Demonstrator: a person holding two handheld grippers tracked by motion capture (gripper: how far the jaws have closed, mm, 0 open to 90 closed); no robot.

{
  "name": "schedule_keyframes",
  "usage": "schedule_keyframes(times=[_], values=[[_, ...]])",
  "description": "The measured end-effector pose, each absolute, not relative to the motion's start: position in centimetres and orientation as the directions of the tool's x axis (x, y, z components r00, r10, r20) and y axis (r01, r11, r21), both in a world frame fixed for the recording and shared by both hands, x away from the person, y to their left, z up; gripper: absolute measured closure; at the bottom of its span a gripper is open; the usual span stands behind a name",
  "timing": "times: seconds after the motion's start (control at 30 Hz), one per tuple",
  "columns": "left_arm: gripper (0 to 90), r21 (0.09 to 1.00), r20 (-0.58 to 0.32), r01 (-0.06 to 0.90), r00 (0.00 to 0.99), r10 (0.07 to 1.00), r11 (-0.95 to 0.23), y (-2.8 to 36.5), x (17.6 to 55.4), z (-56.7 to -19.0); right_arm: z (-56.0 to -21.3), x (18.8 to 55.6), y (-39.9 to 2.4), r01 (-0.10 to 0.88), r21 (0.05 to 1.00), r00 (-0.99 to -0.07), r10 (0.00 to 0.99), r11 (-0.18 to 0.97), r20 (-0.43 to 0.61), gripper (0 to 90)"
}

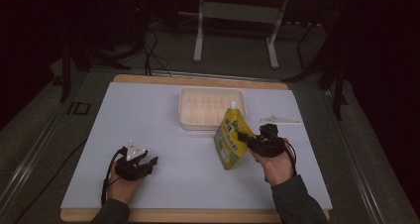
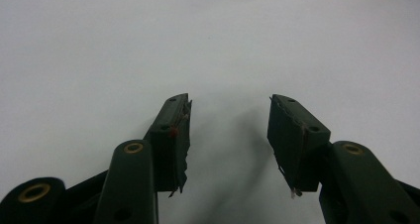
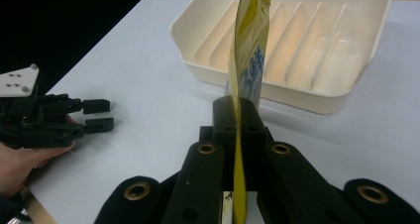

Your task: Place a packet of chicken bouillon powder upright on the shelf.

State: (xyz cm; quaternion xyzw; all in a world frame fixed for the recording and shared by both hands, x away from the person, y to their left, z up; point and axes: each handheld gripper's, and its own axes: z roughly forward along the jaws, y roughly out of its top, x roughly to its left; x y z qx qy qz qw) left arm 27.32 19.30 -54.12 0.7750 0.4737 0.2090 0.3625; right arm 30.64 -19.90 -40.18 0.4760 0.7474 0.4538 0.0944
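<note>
With my right claw point(image 1: 243, 136) clamped on the yellow pouch's point(image 1: 229, 137) edge, it hangs just before the white tray point(image 1: 190, 102) | left claw point(image 1: 150, 160) open, empty, resting on tabletop point(image 1: 163, 110) | step: carrying to tray | next: lift over rim, release

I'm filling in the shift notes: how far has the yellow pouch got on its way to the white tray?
Done: the right gripper has the yellow pouch pinched at its edge, upright just in front of the white tray. In hand: holding it there. Left: the pouch is not yet in the tray. The left gripper sits open and empty on the table.
</note>
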Motion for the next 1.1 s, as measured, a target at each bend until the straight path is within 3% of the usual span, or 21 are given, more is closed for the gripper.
schedule_keyframes(times=[1.1], values=[[50.0, 0.778, -0.027, 0.565, 0.464, 0.886, -0.273, 19.4, 27.2, -54.0, -39.1, 30.3, -21.2, 0.593, 0.799, -0.499, 0.824, 0.098, 0.269, 90.0]])
